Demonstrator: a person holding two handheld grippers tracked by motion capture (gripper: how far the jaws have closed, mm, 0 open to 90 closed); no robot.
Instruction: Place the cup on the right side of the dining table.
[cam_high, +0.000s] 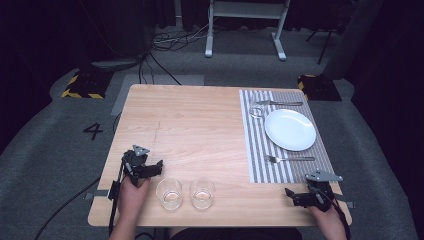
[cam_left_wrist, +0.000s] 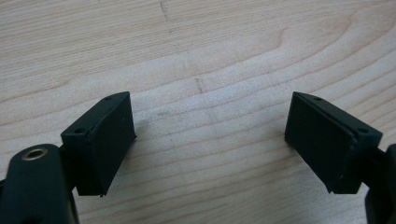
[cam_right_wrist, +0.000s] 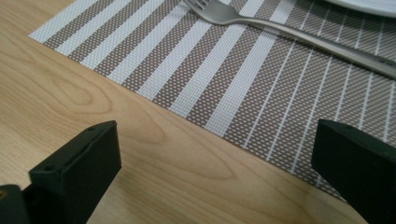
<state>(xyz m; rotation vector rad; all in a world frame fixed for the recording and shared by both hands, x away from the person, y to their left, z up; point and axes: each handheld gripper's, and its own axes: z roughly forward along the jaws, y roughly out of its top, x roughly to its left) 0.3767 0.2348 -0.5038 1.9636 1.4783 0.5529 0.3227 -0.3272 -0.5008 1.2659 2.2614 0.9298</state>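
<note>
A place setting is laid on the striped mat (cam_high: 257, 150) at the right of the table (cam_high: 200, 130): a white plate (cam_high: 290, 129) is centred on it, a fork (cam_high: 290, 159) lies just on its near side, and further cutlery (cam_high: 277, 103) lies on its far side, presumably so that the plate is flanked in the usual manner. A small glass object (cam_high: 256, 112) stands beside the far cutlery; what it is cannot be made out from the high view. Two empty glasses (cam_high: 169, 193) (cam_high: 202, 192) stand side by side near the front edge, apart from the mat, and are judged to be the items to be moved to the setting. The left gripper (cam_high: 150, 169) is held just left of the nearer glass, low over bare wood, with its jaws spread wide and nothing between or against them. The right gripper (cam_high: 298, 197) is held at the near corner of the mat, its jaws likewise wide apart and empty, directed toward the fork (cam_right_wrist: 261, 25).
</note>
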